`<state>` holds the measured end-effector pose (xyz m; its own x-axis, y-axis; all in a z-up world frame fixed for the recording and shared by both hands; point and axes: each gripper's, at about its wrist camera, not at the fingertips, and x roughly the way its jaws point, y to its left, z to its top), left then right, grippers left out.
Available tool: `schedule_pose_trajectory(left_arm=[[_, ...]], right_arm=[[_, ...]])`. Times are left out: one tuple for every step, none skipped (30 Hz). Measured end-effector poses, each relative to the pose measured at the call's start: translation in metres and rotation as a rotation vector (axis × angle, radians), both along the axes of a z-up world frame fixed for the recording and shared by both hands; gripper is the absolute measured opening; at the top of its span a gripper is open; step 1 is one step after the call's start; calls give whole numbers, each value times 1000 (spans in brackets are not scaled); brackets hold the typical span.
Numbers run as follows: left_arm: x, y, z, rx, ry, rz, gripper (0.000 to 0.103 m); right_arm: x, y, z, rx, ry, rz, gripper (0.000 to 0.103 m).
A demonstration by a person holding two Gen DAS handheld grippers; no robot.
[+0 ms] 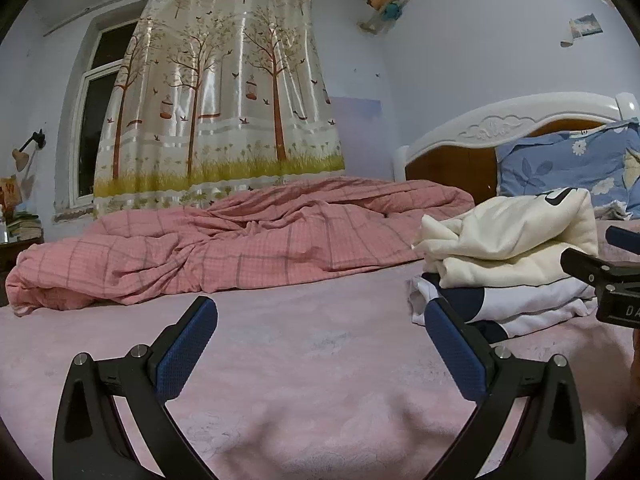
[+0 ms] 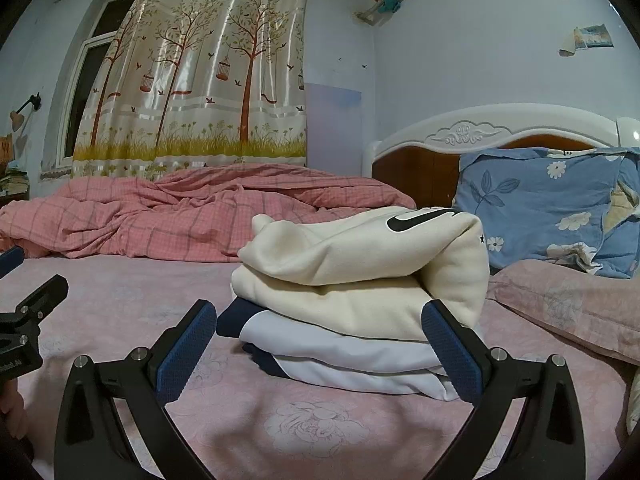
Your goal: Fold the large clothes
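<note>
The folded clothes [image 2: 360, 304] are sitting stacked on the bed [image 2: 200, 360], a cream sweatshirt [image 2: 372, 256] on a white and navy garment [image 2: 340, 354]. The right gripper [image 2: 320, 348] is facing the stack squarely, fingers spread apart and holding nothing, and looks the nearer. The left gripper [image 1: 320, 346], also spread and holding nothing, is pointing past it, the stack lying off to its right.

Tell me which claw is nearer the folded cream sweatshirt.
Right. The right claw is open directly in front of the folded cream sweatshirt, almost at the stack. The left claw is open off to its left, over bare sheet.
</note>
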<state>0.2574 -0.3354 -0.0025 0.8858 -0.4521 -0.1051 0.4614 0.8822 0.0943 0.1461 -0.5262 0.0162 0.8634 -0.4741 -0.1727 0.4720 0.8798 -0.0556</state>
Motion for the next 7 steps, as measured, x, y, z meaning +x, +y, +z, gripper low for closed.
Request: schedule_pose_trajectory(left_arm=[[0, -1, 0, 2, 1, 0, 103], [0, -1, 0, 2, 3, 0, 103], [0, -1, 0, 2, 4, 1, 103], [1, -2, 0, 2, 6, 1, 103], [1, -2, -1, 3, 6, 0, 103], [1, -2, -1, 4, 9, -2, 103], [2, -3, -1, 6, 13, -7, 103]], right_arm=[[0, 0, 0, 0, 1, 0, 103], [0, 0, 0, 2, 0, 0, 103], [0, -1, 0, 2, 0, 1, 103], [0, -1, 0, 2, 1, 0, 103], [1, -2, 0, 2, 0, 1, 103], [0, -1, 0, 3, 0, 2, 103], [1, -2, 0, 3, 0, 3, 103]])
